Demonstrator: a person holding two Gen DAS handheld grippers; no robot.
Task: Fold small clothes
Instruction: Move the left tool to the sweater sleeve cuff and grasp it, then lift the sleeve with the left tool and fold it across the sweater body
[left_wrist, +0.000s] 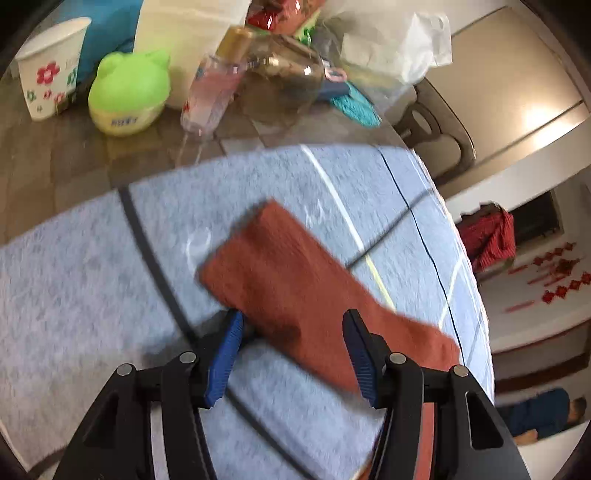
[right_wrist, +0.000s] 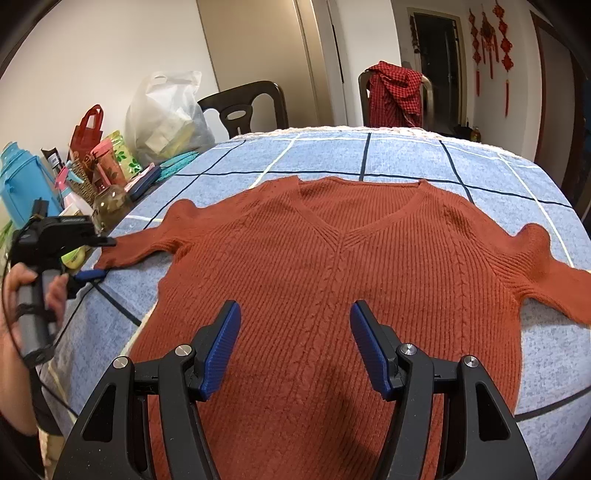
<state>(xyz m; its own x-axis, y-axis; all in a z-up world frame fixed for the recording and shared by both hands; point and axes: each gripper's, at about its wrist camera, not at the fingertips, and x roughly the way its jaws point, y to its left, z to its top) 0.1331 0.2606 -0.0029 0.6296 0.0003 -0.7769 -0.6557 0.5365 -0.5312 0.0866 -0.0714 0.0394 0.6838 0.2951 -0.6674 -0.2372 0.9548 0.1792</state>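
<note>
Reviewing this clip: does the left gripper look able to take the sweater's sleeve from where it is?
Probably yes. The sleeve lies flat on the blue cloth between the left gripper fingers, with nothing covering it.

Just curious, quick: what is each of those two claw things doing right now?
Left gripper: open, straddling the sweater sleeve, not pinching it.
Right gripper: open, above the sweater, holding nothing.

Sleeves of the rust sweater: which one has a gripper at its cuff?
The sleeve on the picture's left in the right wrist view, beside the clutter. The left gripper straddles its cuff without pinching. The other sleeve lies alone.
</note>
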